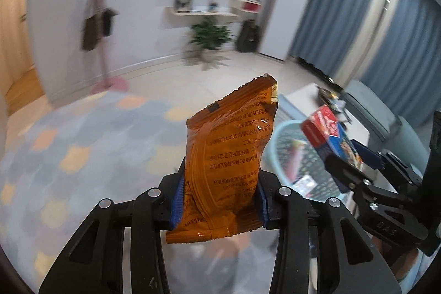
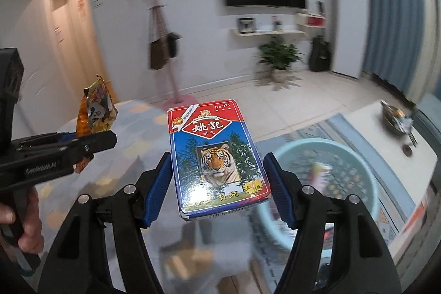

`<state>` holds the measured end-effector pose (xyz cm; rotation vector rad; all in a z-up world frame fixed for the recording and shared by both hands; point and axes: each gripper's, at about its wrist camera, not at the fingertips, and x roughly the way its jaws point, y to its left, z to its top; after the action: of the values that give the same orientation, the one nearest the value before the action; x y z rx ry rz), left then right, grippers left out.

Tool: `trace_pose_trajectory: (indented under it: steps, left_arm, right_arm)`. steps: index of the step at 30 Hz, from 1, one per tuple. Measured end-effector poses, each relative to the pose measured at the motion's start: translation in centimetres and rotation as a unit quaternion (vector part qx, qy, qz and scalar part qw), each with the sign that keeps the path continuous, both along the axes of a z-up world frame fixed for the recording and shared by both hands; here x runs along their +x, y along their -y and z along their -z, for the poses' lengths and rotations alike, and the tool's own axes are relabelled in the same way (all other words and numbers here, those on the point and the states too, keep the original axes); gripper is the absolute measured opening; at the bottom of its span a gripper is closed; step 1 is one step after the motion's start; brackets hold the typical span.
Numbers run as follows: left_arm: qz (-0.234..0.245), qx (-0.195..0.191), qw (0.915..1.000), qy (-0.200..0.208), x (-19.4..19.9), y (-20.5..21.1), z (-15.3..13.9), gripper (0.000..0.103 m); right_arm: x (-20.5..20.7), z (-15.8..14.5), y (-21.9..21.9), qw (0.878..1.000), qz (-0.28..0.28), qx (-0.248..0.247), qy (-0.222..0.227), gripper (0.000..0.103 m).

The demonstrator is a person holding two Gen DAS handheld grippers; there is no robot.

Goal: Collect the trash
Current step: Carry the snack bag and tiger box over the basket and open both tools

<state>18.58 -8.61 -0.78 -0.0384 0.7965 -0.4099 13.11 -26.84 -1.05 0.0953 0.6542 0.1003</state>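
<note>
Living room, grippers (image 1: 220, 200) (image 2: 217, 178) raised, angled downward

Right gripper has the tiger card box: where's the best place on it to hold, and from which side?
Grip the card box as now, I'd say: right gripper pads across its two long narrow edges, near the end closest to the camera. It is a flat rigid slab, so squeezing the edges from behind keeps the face level and the far end free.
</note>
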Motion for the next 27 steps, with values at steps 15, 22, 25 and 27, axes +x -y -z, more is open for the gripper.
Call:
trace_pose_trajectory:
  steps: [15, 22, 25, 27]
  left_arm:
    - [0.126, -0.026, 0.9882, -0.084, 6.8, 14.2, 6.2, 0.041]
    - [0.140, -0.020, 0.9807, -0.135, 8.8, 16.1, 10.5, 0.055]
    - [0.132, -0.009, 0.9831, -0.126, 8.5, 17.0, 11.3, 0.075]
    - [0.131, -0.007, 0.9831, -0.128, 8.6, 17.3, 11.3, 0.079]
  right_arm:
    - [3.6, 6.0, 13.9, 0.982, 0.166, 0.042, -0.081, 0.063]
    - [5.0, 10.6, 17.5, 0.966, 0.198, 0.078, -0.148, 0.065]
    - [4.9, 11.5, 18.3, 0.962, 0.208, 0.084, -0.157, 0.069]
    - [4.5, 11.6, 18.3, 0.961, 0.210, 0.088, -0.159, 0.071]
